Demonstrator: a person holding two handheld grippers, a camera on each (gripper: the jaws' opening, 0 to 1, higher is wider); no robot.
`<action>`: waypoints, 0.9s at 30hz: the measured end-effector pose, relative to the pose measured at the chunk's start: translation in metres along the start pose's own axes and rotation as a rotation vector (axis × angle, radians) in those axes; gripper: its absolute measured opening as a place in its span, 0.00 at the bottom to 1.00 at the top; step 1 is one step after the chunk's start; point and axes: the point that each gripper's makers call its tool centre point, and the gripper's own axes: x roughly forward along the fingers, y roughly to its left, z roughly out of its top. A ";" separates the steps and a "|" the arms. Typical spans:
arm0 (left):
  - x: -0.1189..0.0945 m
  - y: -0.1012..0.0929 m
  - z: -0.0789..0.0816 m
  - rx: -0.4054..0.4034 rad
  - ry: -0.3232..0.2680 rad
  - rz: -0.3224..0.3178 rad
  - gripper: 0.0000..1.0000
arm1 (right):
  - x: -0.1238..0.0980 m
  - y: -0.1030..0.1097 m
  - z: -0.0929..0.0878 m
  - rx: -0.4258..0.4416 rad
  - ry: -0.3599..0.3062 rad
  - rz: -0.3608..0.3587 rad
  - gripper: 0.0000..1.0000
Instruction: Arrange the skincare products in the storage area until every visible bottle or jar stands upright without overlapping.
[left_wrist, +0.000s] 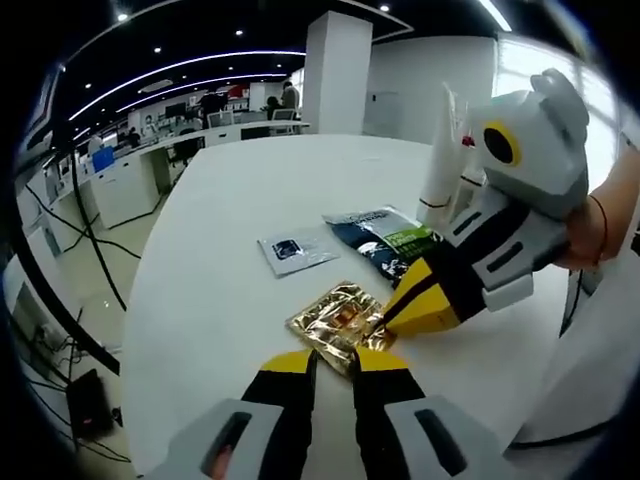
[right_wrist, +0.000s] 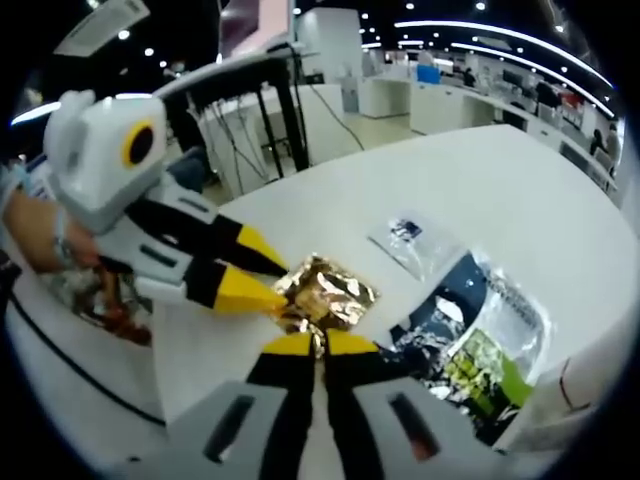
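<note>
Currently the left gripper (left_wrist: 335, 352) and right gripper (right_wrist: 318, 343) both pinch the gold foil sachet (left_wrist: 338, 322) with jaws nearly closed, at opposite edges, mid-tabletop (left_wrist: 220, 290). A dark sachet (right_wrist: 470, 340) and a small clear packet (left_wrist: 296, 250) lie beyond; a white tube (left_wrist: 440, 165) stands behind. Risk: opposed pulling may tear the foil or let it slip.

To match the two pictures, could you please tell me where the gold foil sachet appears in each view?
Left gripper view: the gold foil sachet lies just below centre, at the tips of the left gripper, with the right gripper reaching in from the right.
Right gripper view: the sachet lies near centre, just above the right gripper.
Shared landmark: the dark sachet with a green label.
</note>
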 end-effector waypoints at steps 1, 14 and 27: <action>0.000 0.000 0.000 0.001 0.003 0.000 0.14 | 0.000 0.000 0.000 0.000 -0.001 0.000 0.02; 0.008 0.004 0.008 0.037 0.014 0.000 0.14 | 0.003 0.002 0.002 -0.001 -0.013 -0.005 0.02; 0.011 0.005 0.011 0.023 0.008 -0.003 0.14 | 0.004 -0.001 0.004 0.006 -0.033 -0.016 0.01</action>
